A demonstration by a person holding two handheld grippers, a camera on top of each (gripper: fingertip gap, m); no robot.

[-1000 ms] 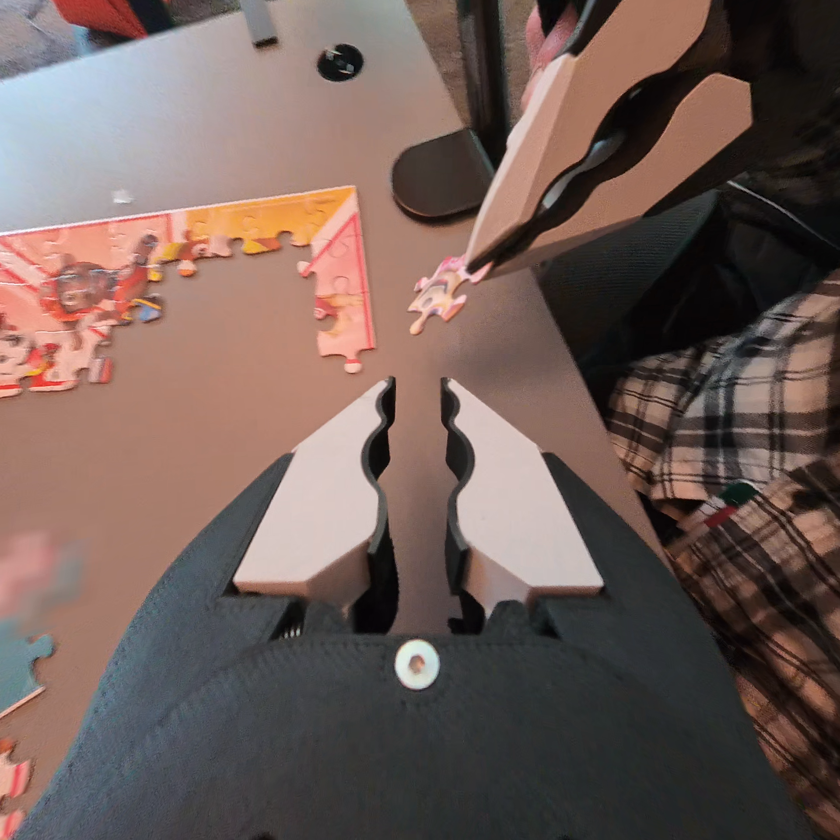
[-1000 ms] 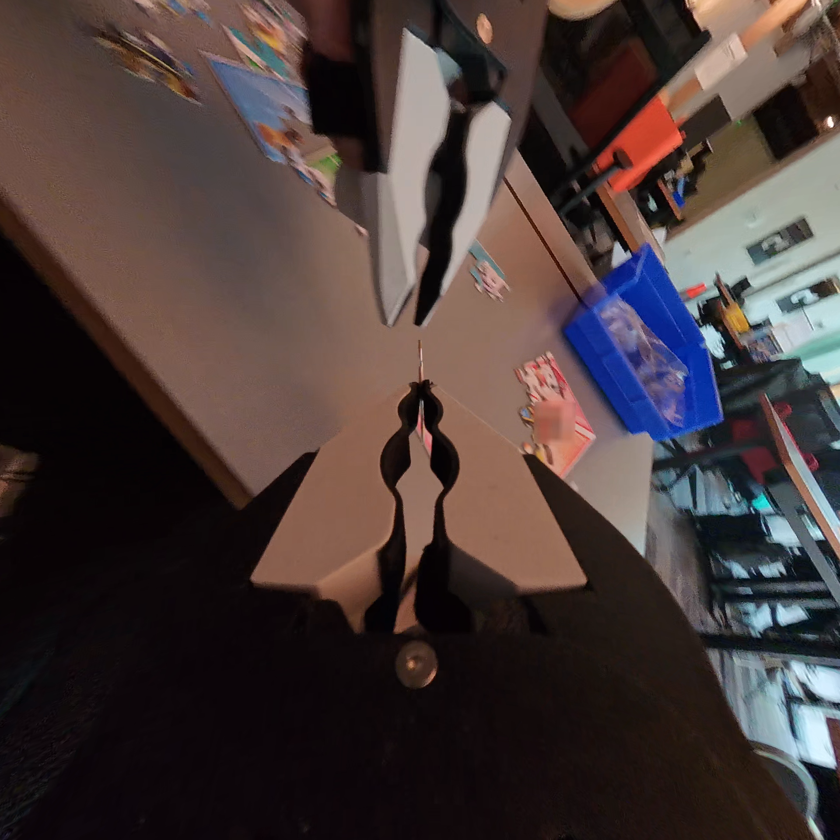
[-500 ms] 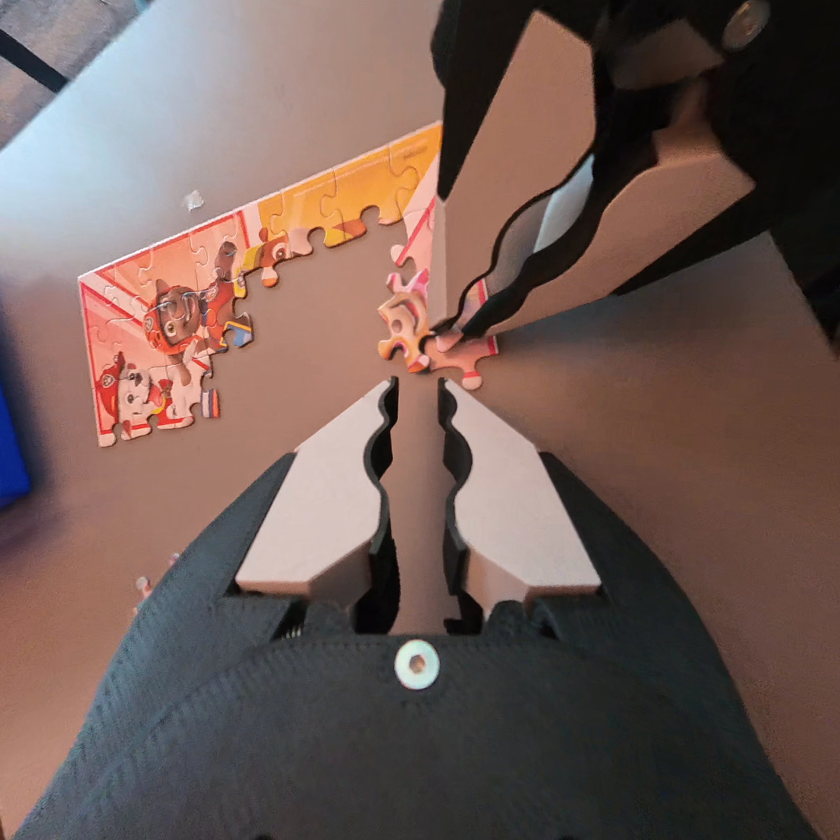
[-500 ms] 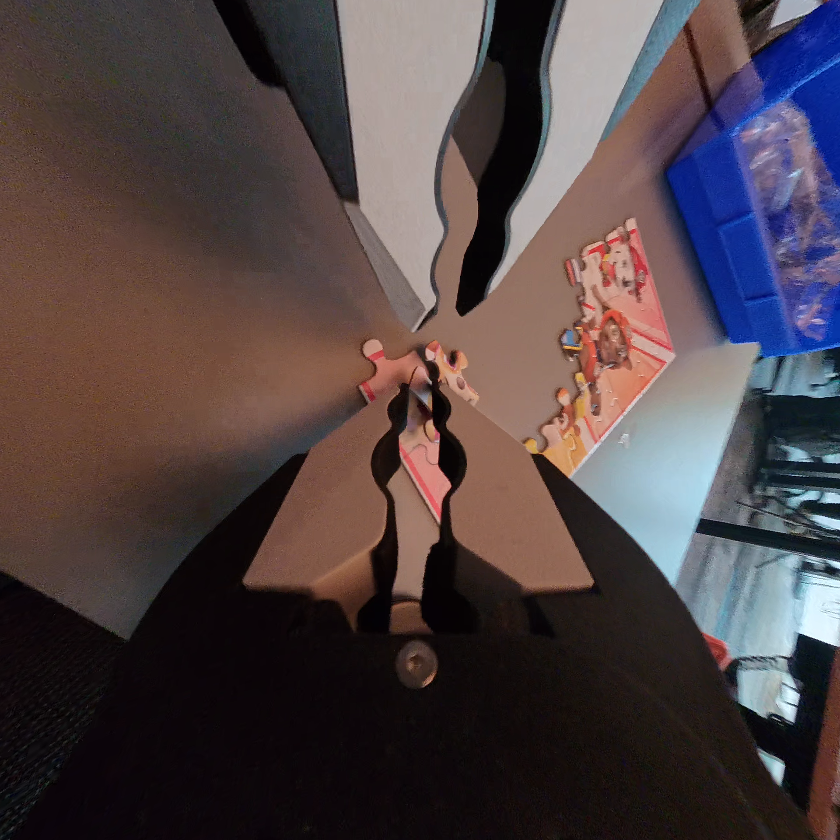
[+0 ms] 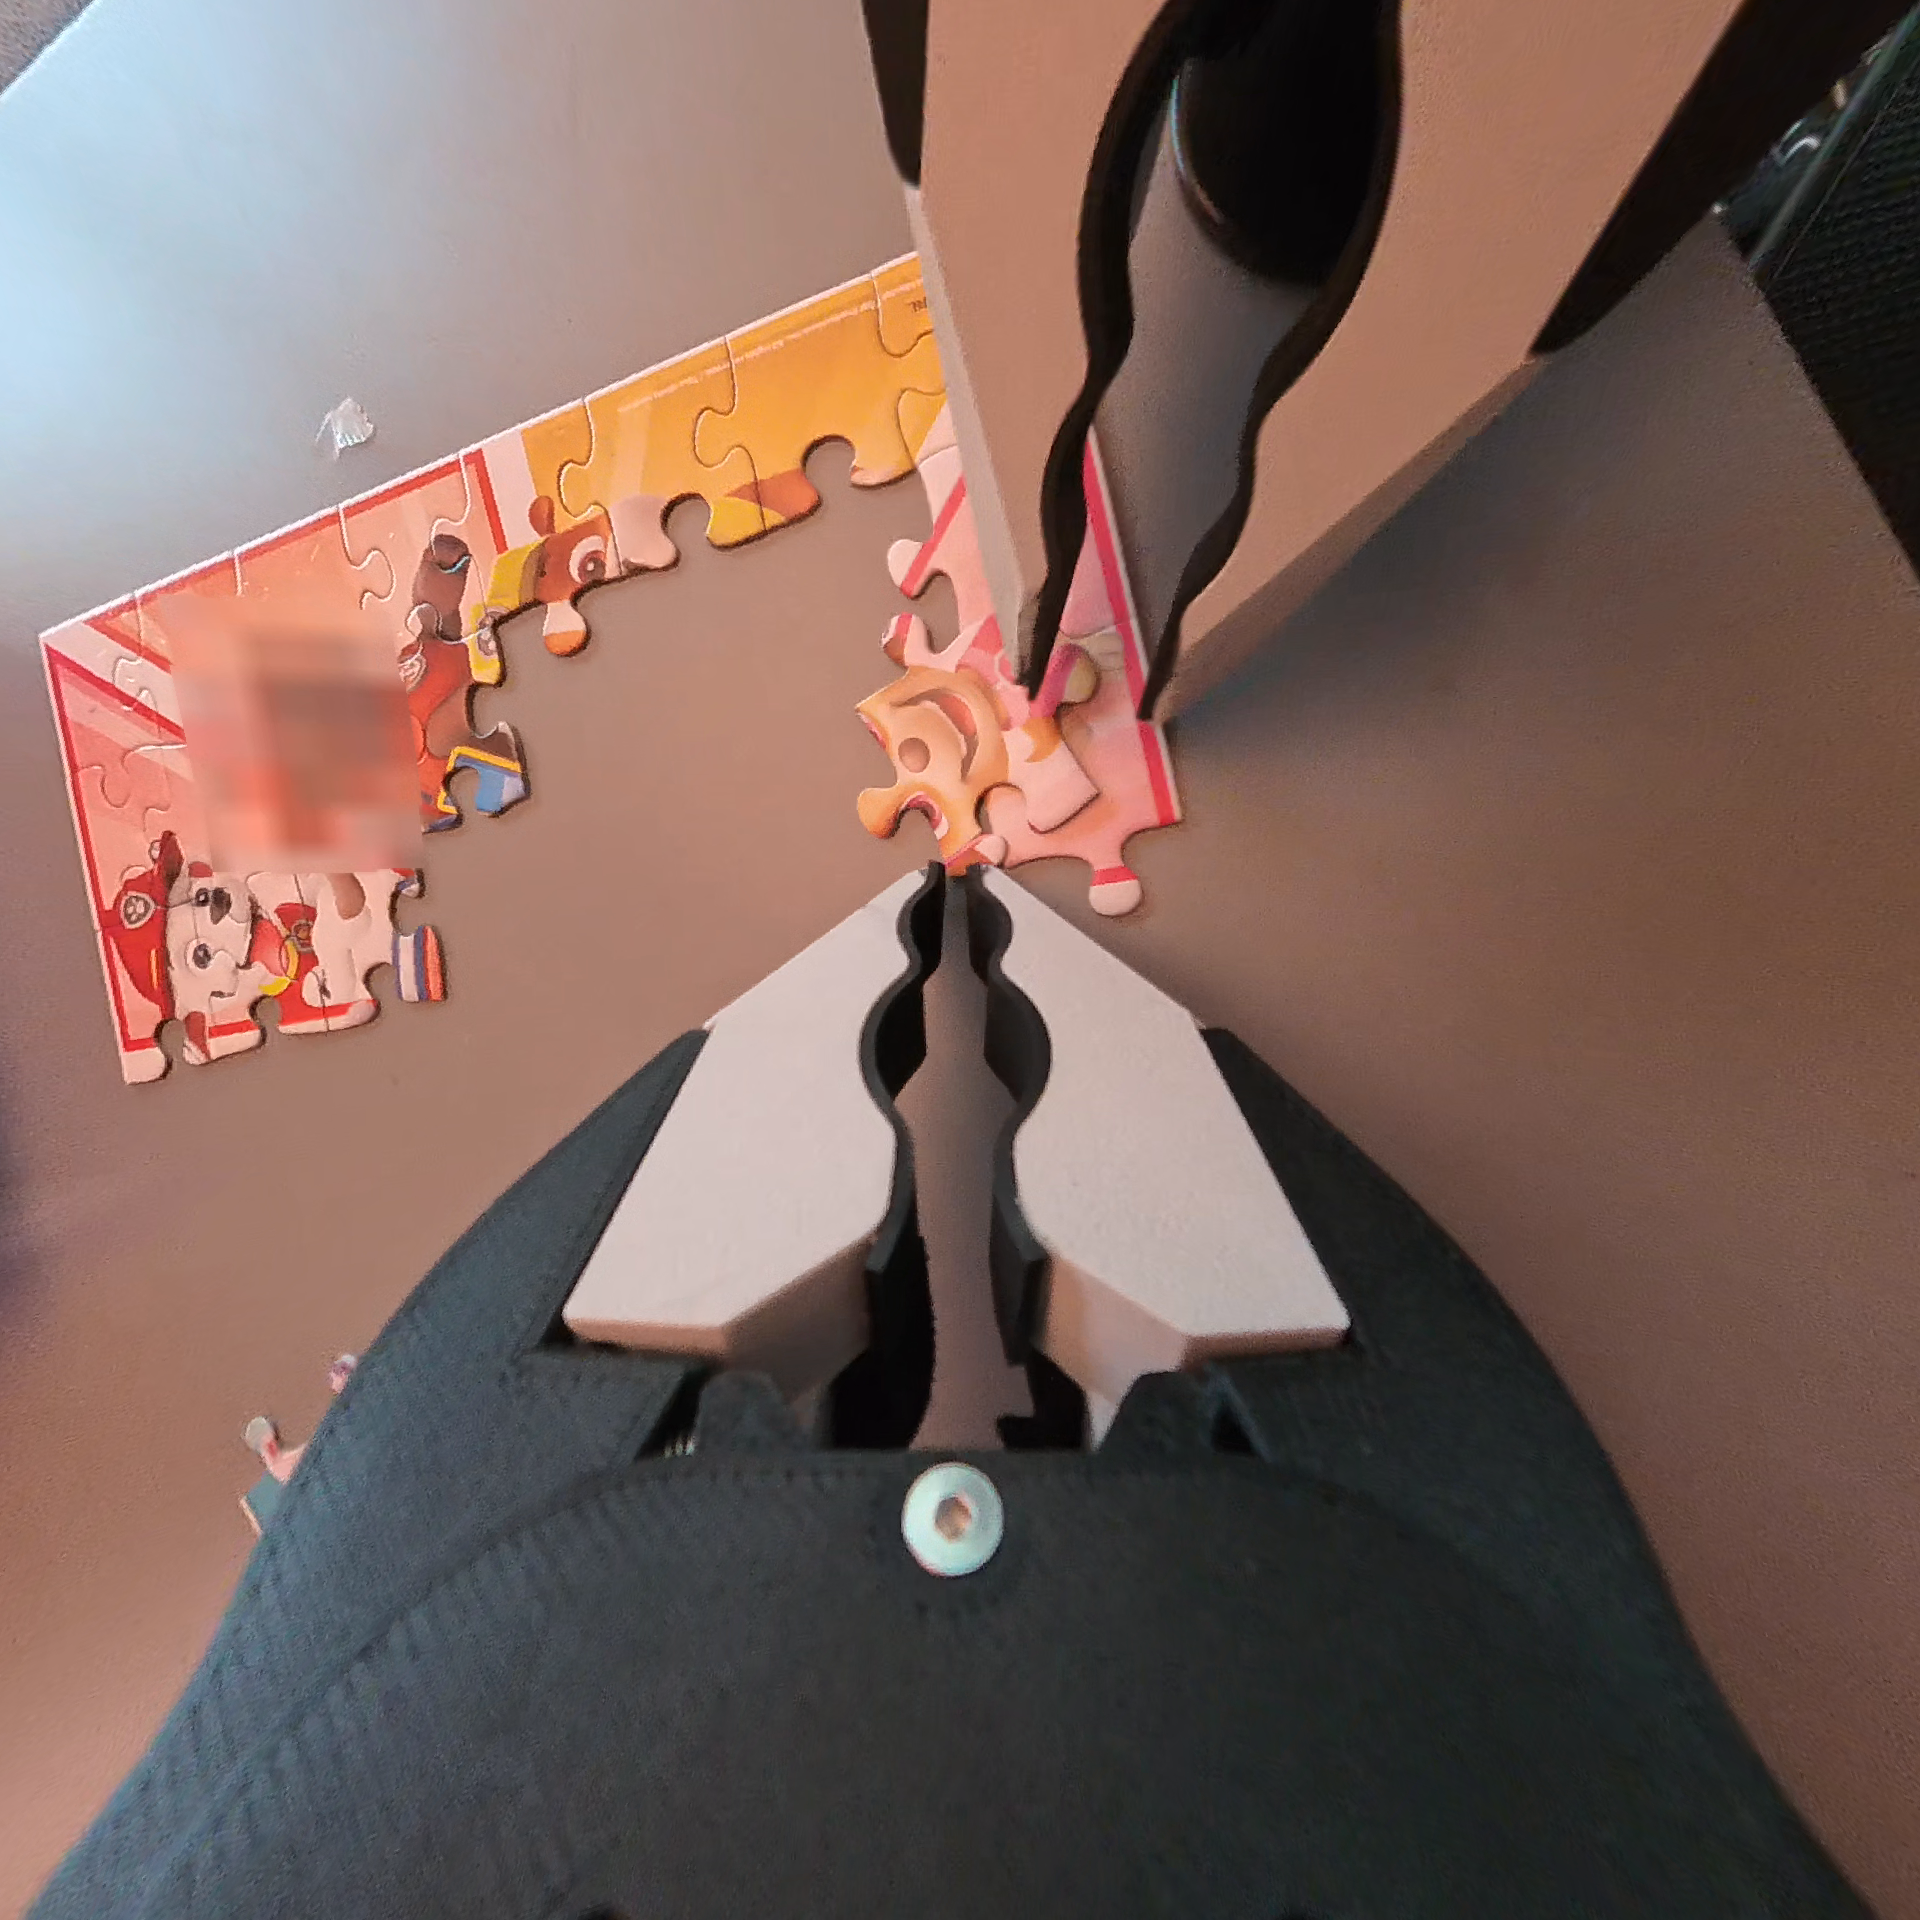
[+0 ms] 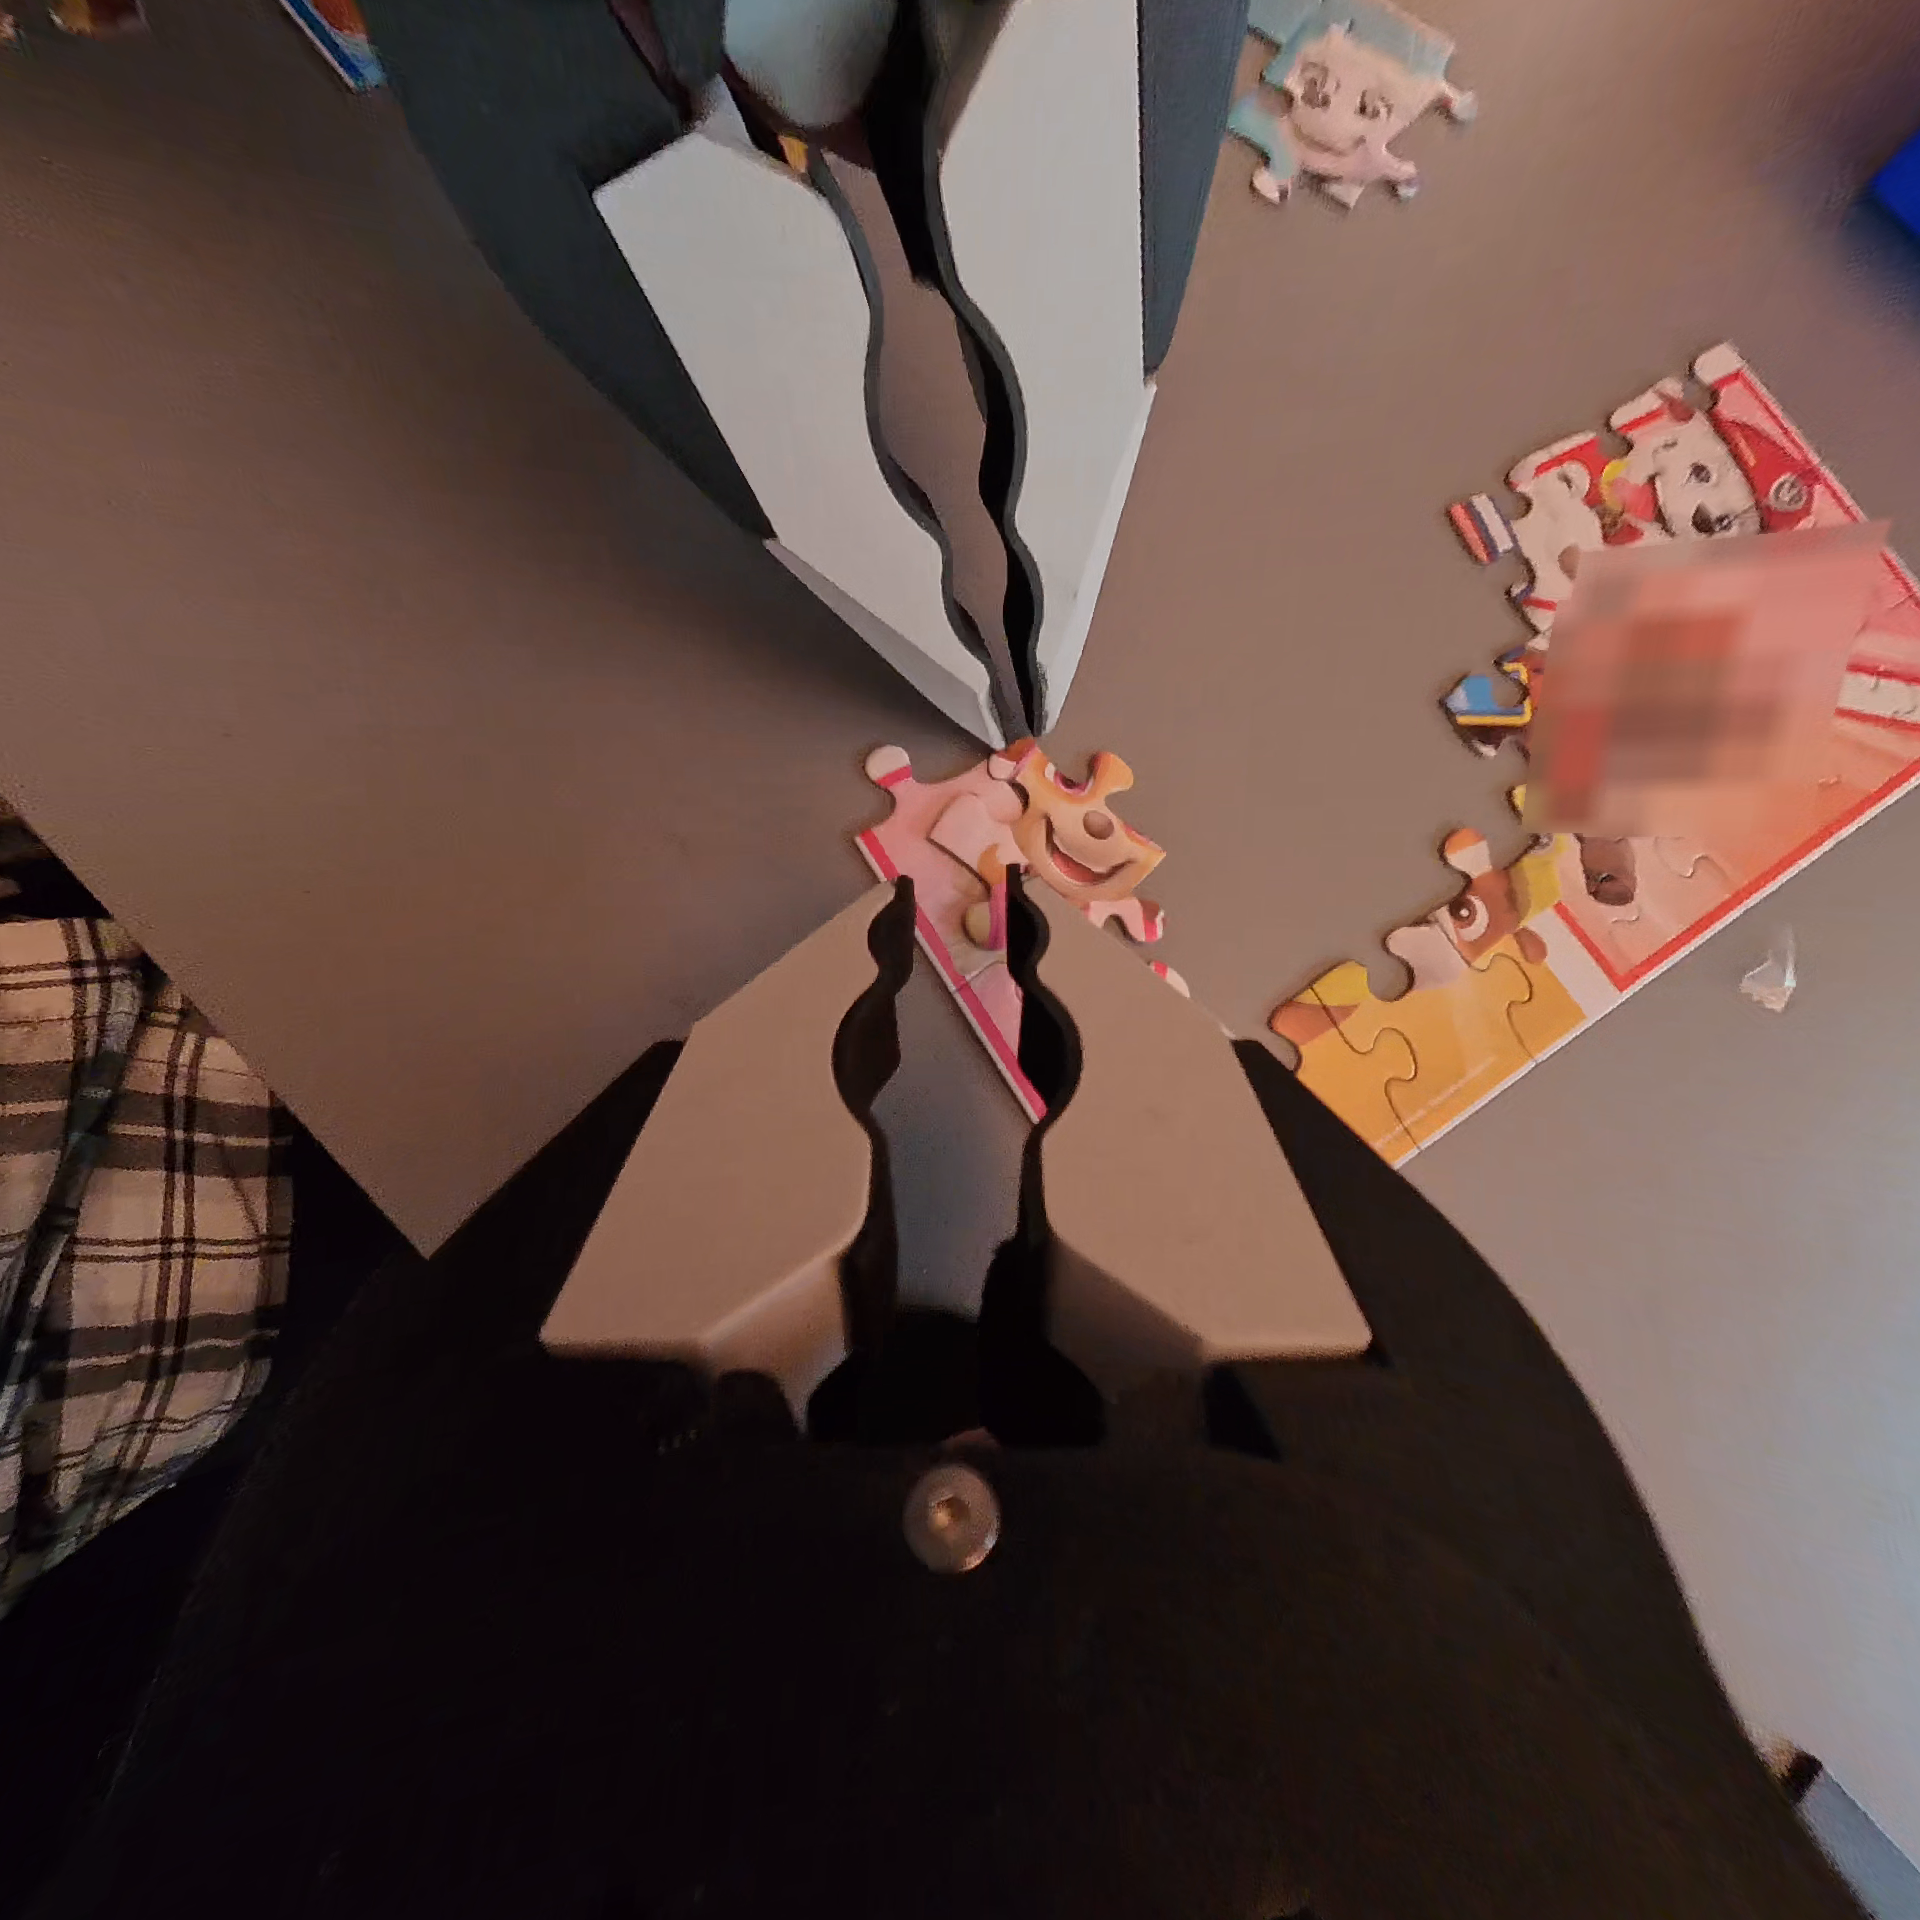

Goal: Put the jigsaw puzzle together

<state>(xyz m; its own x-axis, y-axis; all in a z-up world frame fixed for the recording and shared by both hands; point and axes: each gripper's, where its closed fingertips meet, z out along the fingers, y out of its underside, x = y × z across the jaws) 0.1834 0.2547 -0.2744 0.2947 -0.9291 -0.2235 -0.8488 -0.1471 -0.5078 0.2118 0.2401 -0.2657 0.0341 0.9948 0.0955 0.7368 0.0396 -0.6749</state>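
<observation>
Your two grippers meet tip to tip over the loose puzzle piece on the table.

Right at your left gripper (image 5: 958,878) tips, which are pressed nearly together with nothing between them, lies the orange-and-pink cartoon-dog piece (image 5: 935,753), touching the pink border strip (image 5: 1127,769) of joined pieces. Your right gripper (image 6: 956,883) stands spread, its fingers straddling that strip without pinching it. Farther ahead of your left gripper and off to its left sits the assembled corner section (image 5: 436,665), red and white running into yellow. Beyond your right gripper lies a pale blue cluster (image 6: 1345,104). The table (image 5: 1507,935) is plain grey-brown; a small clear scrap (image 5: 345,426) lies beyond the section.
</observation>
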